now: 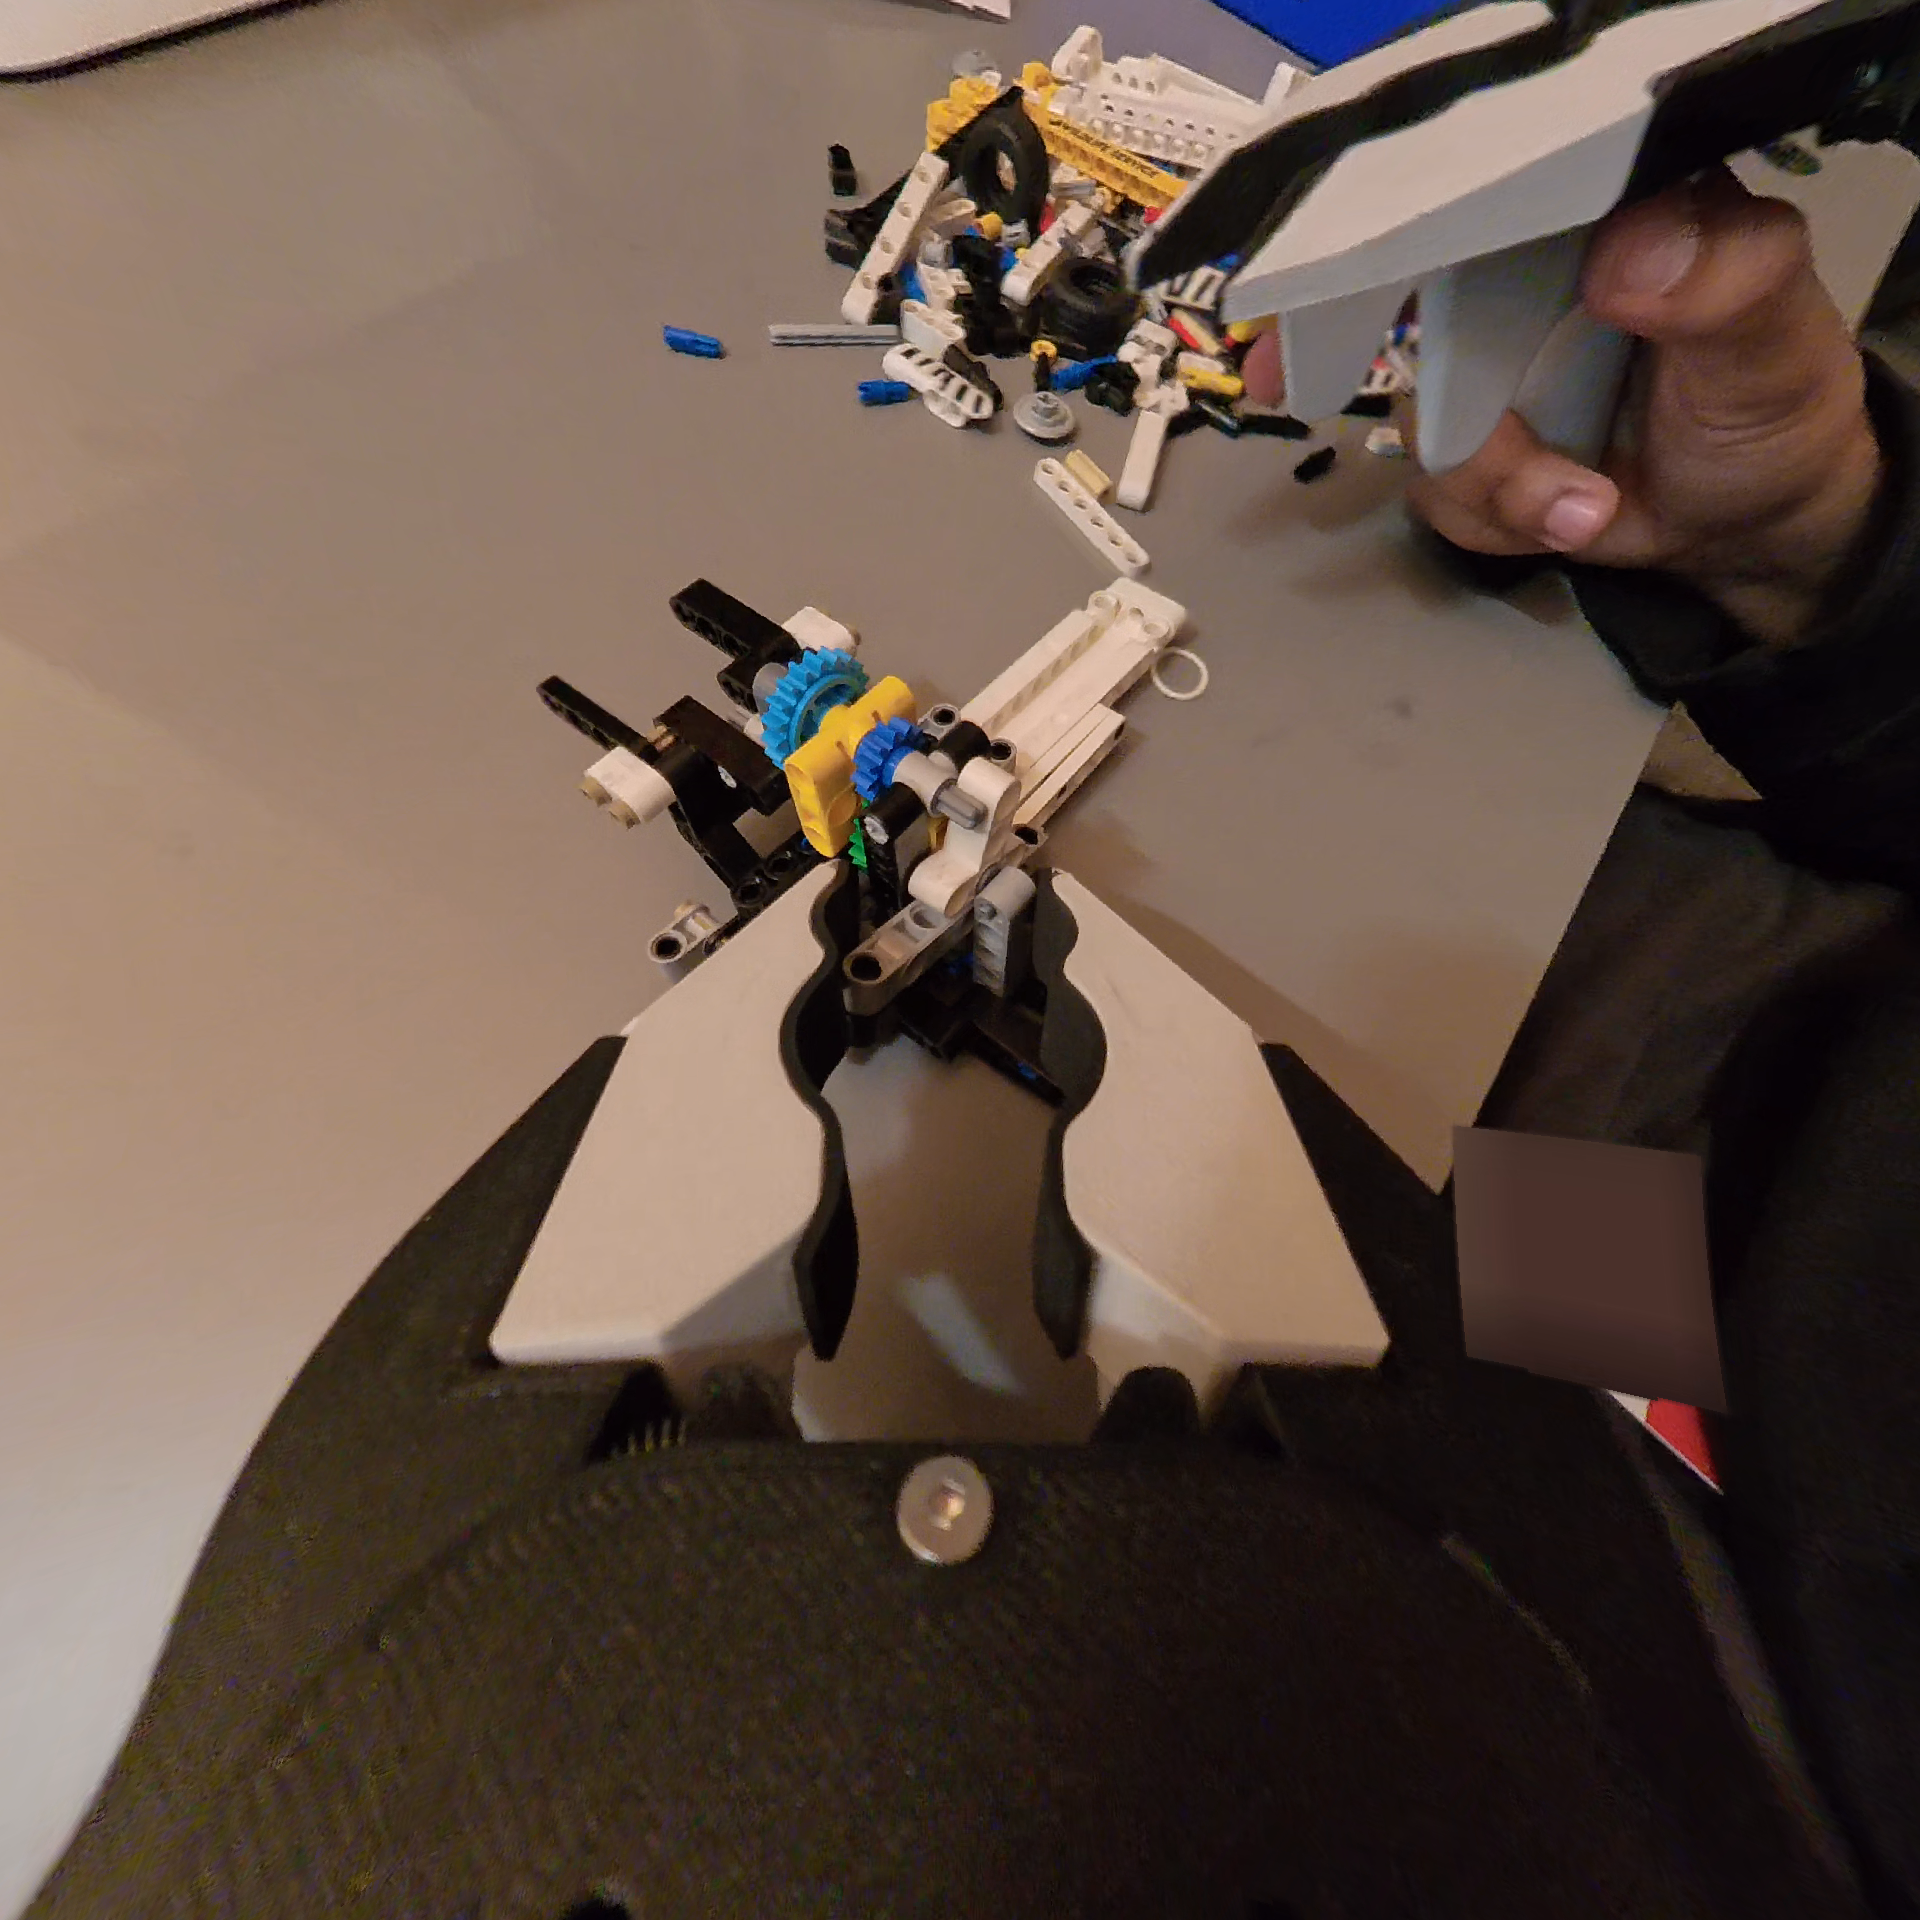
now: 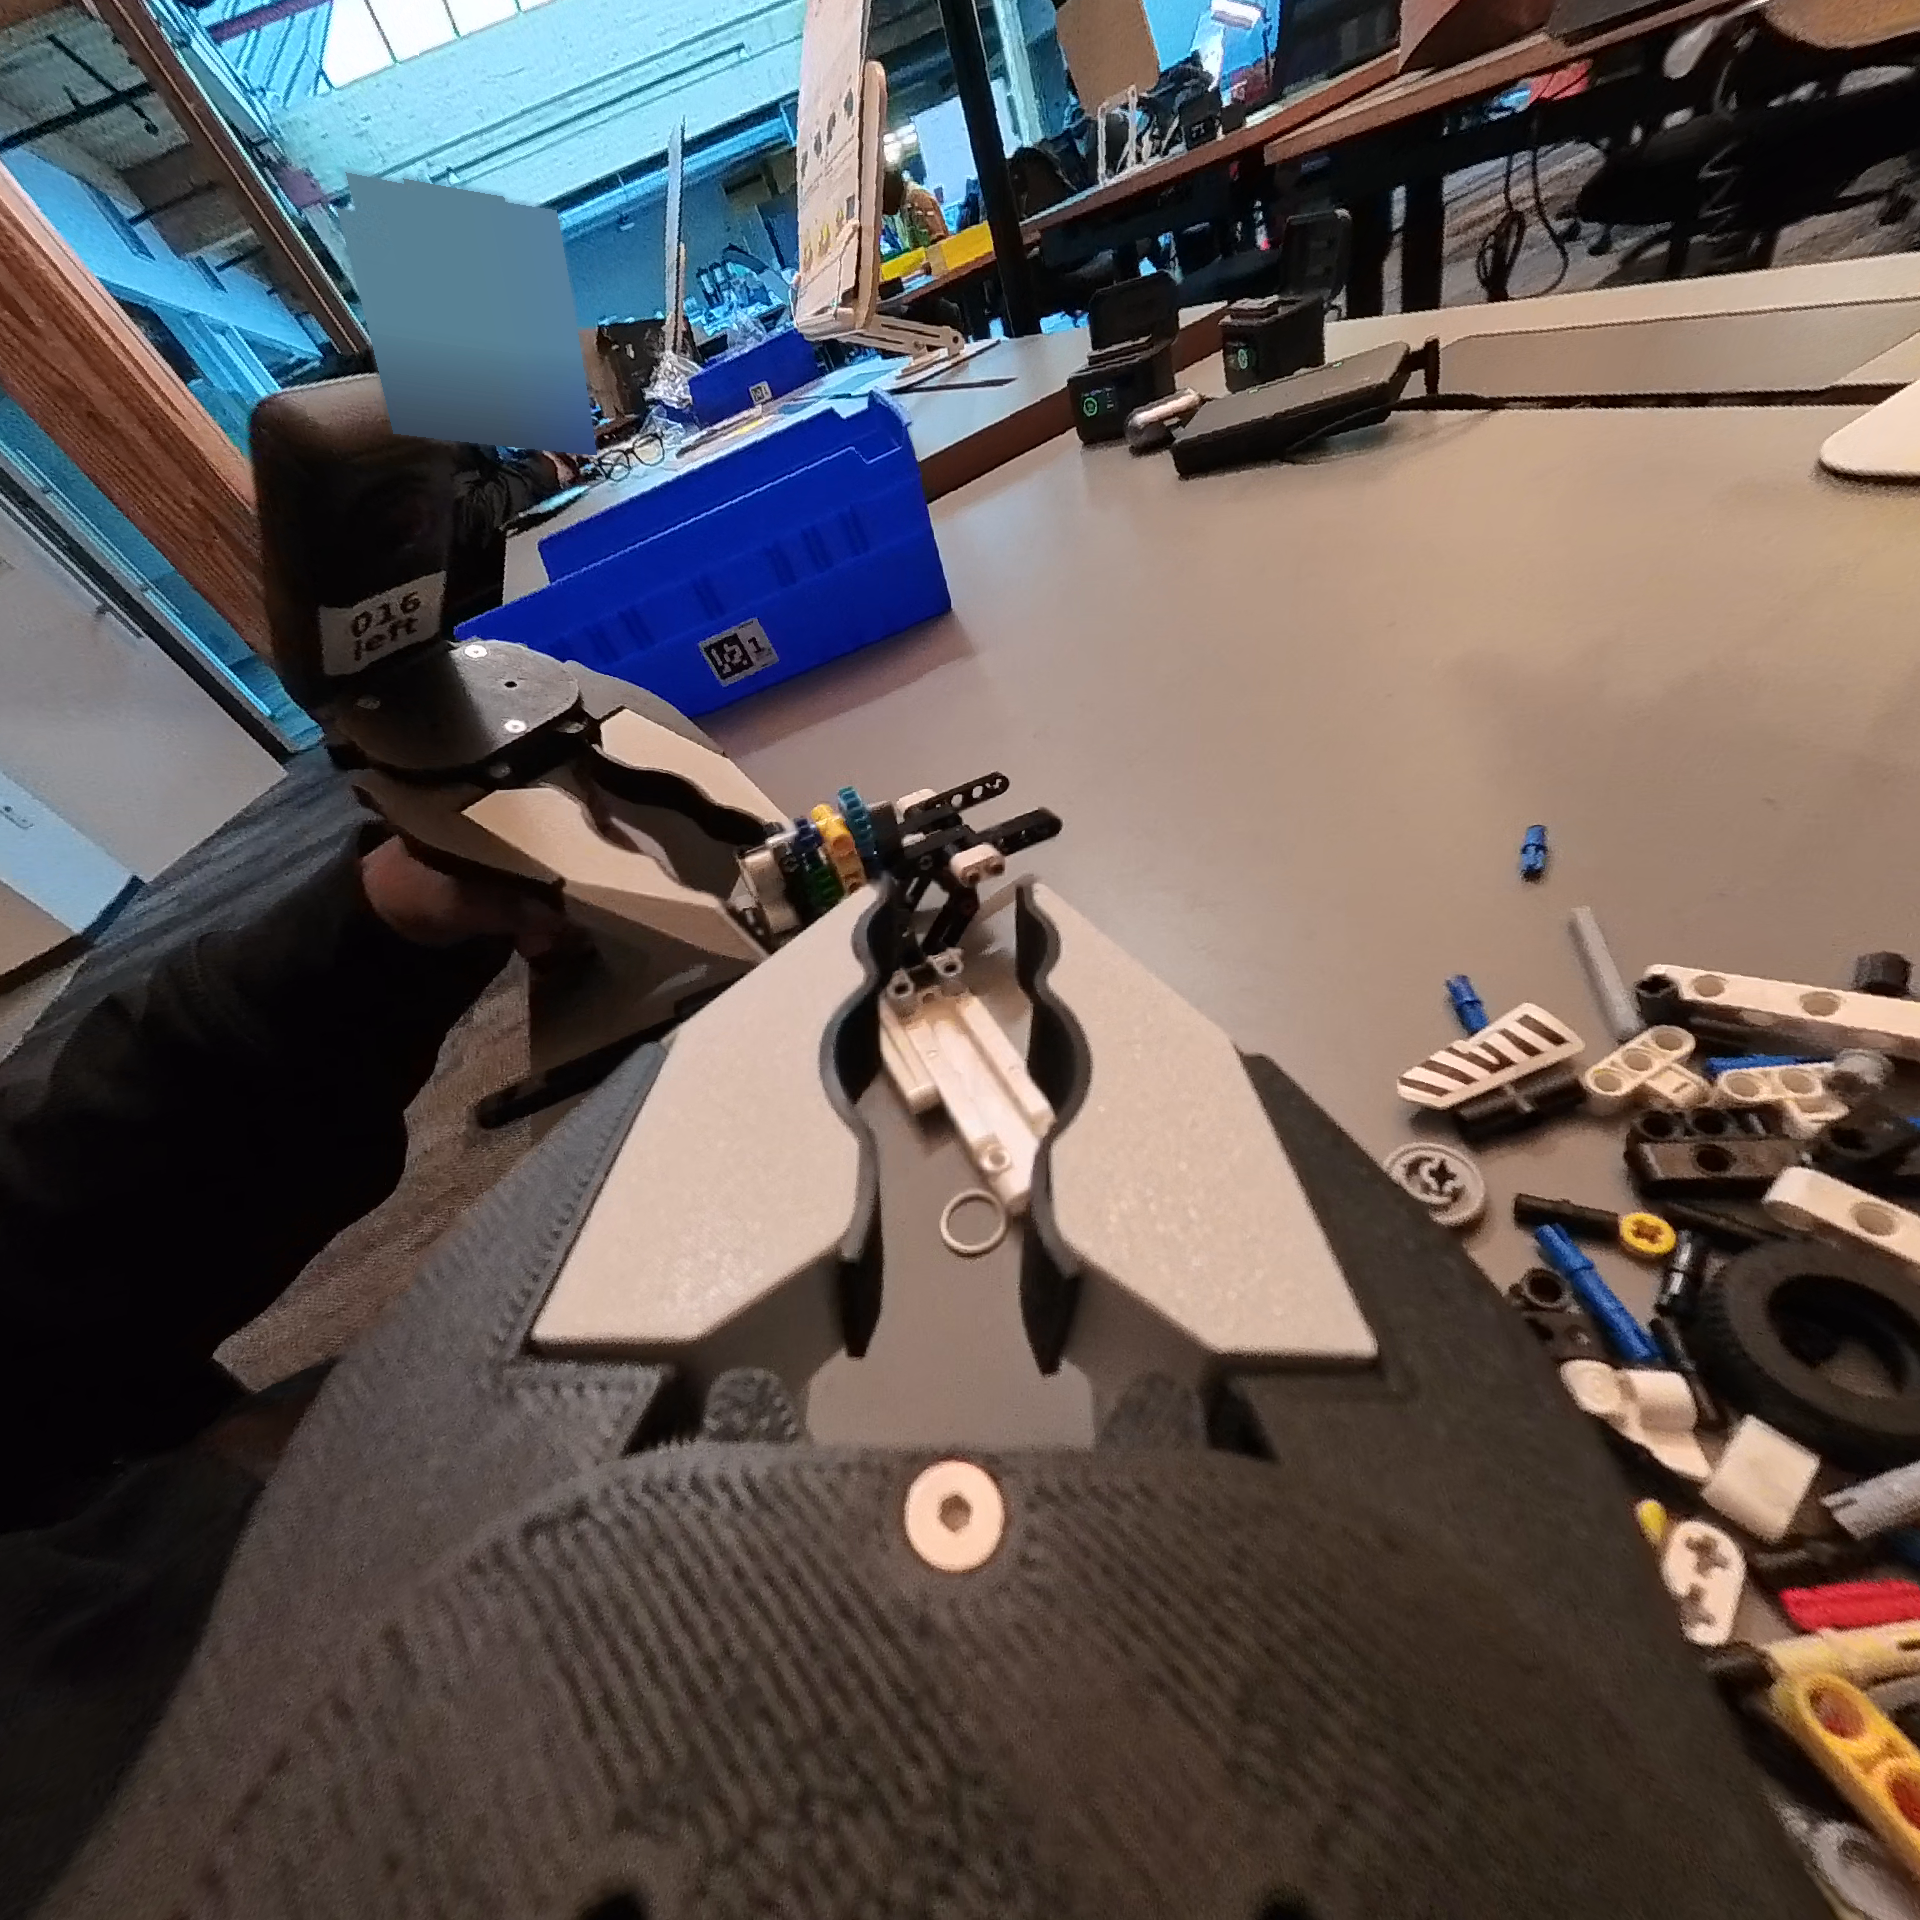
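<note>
A brick assembly (image 1: 842, 748) with blue gears, a yellow block, black arms and long white beams lies on the grey table (image 1: 312, 520). My left gripper (image 1: 935, 904) is shut on its near end, the pads pressing grey and black beams. The right wrist view shows the same grasp, with the left gripper (image 2: 748, 883) on the assembly (image 2: 914, 831). My right gripper (image 2: 951, 914) is open with nothing between its pads; the white beams show through its gap. In the left wrist view it (image 1: 1195, 270) hovers raised over the loose parts pile (image 1: 1060, 239), apart from the assembly.
A small white ring (image 1: 1182, 675) lies by the white beams' far end. Loose parts (image 2: 1714, 1143) are spread on the table at right. A blue bin (image 2: 748, 582) stands behind the left gripper. The table edge (image 1: 1558, 935) runs close on the right. A hand (image 1: 1714, 416) holds the right gripper. Some 11 cm of space lies between my two pairs of fingers.
</note>
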Demonstrator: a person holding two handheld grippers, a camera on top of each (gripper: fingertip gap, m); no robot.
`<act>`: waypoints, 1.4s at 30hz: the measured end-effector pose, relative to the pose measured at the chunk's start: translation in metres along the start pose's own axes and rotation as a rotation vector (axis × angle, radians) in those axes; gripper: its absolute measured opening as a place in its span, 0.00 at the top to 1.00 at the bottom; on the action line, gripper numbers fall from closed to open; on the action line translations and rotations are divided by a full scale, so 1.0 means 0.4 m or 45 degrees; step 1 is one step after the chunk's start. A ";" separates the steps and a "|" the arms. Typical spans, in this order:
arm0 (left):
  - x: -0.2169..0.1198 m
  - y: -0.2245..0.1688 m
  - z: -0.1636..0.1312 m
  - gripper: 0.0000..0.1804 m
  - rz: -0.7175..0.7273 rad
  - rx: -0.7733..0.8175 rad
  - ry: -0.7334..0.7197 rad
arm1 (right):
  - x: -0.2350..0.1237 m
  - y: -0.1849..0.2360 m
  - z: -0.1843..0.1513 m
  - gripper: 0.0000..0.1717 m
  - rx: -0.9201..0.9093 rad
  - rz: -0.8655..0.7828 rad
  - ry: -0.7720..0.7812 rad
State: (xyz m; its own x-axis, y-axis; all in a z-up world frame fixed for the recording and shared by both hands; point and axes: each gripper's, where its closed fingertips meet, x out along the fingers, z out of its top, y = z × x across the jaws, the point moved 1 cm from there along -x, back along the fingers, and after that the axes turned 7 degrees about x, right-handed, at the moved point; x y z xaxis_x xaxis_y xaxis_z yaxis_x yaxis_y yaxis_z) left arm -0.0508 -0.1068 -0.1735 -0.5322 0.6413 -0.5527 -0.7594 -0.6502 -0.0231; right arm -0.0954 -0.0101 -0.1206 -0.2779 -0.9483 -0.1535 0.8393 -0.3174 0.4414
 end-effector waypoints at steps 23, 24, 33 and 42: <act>-0.010 0.049 -0.001 0.83 0.020 -0.220 -0.048 | 0.002 -0.028 -0.203 0.96 -0.375 -0.142 0.733; -0.010 0.049 -0.001 0.83 0.019 -0.221 -0.048 | 0.003 -0.034 -0.201 1.00 -0.395 -0.164 0.726; -0.011 0.049 -0.001 0.83 0.022 -0.218 -0.047 | -0.014 -0.084 -0.119 1.00 -0.473 -0.360 0.563; -0.011 0.049 -0.001 0.83 0.026 -0.212 -0.045 | -0.291 -0.391 0.078 0.80 -0.142 -0.952 0.212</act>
State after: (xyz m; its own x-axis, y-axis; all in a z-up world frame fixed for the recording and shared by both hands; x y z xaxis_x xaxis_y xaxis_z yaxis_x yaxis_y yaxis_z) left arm -0.0634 -0.1225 -0.1720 -0.5623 0.6392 -0.5247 -0.6773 -0.7200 -0.1513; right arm -0.2088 0.1499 -0.1442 -0.7229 -0.4658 -0.5104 0.5008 -0.8621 0.0774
